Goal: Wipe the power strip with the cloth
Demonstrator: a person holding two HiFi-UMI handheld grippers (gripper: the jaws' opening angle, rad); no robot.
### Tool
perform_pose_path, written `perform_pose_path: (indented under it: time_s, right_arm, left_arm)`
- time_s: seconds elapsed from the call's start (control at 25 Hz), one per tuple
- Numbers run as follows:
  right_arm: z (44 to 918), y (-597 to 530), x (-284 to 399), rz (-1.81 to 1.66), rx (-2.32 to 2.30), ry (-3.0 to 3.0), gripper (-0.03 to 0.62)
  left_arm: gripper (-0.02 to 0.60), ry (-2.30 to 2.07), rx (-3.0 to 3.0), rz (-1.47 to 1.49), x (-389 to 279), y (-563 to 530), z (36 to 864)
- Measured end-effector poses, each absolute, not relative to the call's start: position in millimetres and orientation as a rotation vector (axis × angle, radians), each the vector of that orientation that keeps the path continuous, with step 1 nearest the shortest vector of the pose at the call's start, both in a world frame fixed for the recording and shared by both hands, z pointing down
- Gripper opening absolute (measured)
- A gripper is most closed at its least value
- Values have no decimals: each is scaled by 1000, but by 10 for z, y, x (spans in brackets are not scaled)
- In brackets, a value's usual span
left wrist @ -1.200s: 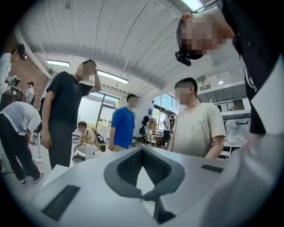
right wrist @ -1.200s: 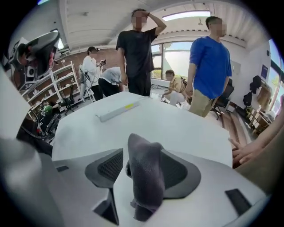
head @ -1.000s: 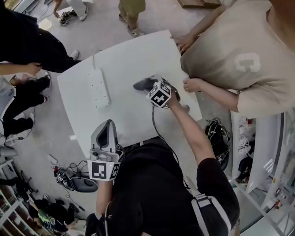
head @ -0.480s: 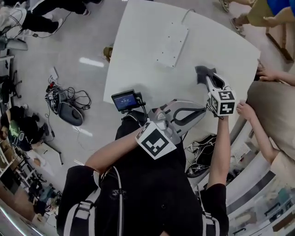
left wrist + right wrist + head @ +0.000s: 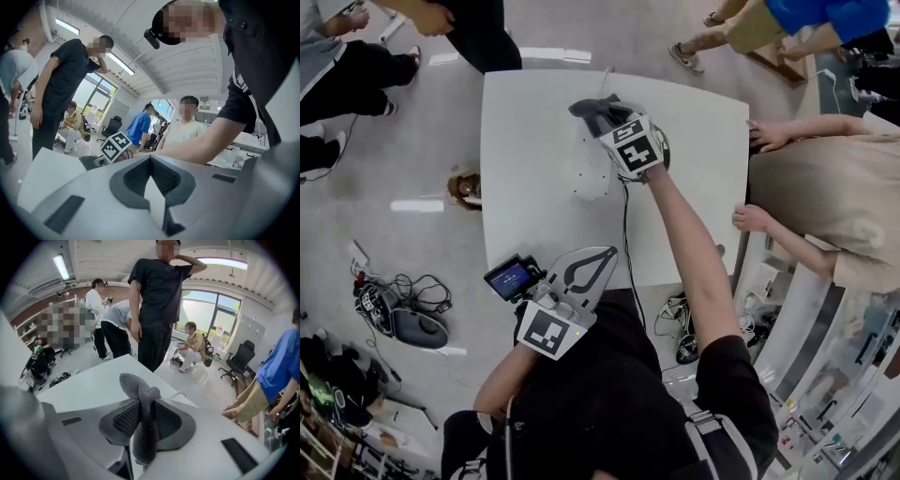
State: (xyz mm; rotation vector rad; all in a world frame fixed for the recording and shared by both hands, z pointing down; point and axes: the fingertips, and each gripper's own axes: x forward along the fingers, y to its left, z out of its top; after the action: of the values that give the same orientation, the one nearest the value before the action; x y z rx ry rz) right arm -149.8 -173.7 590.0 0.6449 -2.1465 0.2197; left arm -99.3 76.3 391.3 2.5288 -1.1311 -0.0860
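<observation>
The white power strip (image 5: 592, 171) lies on the white table (image 5: 694, 187), its cable running off the far edge. My right gripper (image 5: 602, 114) hangs over the strip's far end, shut on a grey cloth (image 5: 593, 111). In the right gripper view the cloth (image 5: 142, 423) is pinched between the jaws and sticks up past the gripper's tips (image 5: 145, 401). My left gripper (image 5: 604, 254) is held at the table's near edge, shut with nothing in it; in its own view the left gripper's (image 5: 150, 158) tips meet.
A person in a tan shirt rests hands (image 5: 766, 137) on the table's right edge. Other people stand beyond the far edge (image 5: 159, 305). A small monitor (image 5: 513, 278) sits by my left gripper. Cables and gear (image 5: 403, 309) lie on the floor at left.
The right gripper closed on the grey cloth, lifted it off the table and carried it over to the power strip. The left gripper stayed near my body. The head view swung round.
</observation>
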Motion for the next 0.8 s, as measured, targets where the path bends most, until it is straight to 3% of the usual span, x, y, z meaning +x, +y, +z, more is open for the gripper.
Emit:
perform_pose_path:
  time_s: [0.28,0.64,0.8]
  right_arm:
    - [6184,-1254,-1617,301,459,-2072,91]
    - [6222,-1,-1460,676,289,-2134,91]
    - [6211,-32,-1104,798,278,-2172,91]
  left_arm:
    - [32,-1145,2367,-137,-1277,700,3995]
    - [32,-1242,2320,-171,-1575,689,4089]
    - [32,-1264,2263,-296,-1376,822,4166]
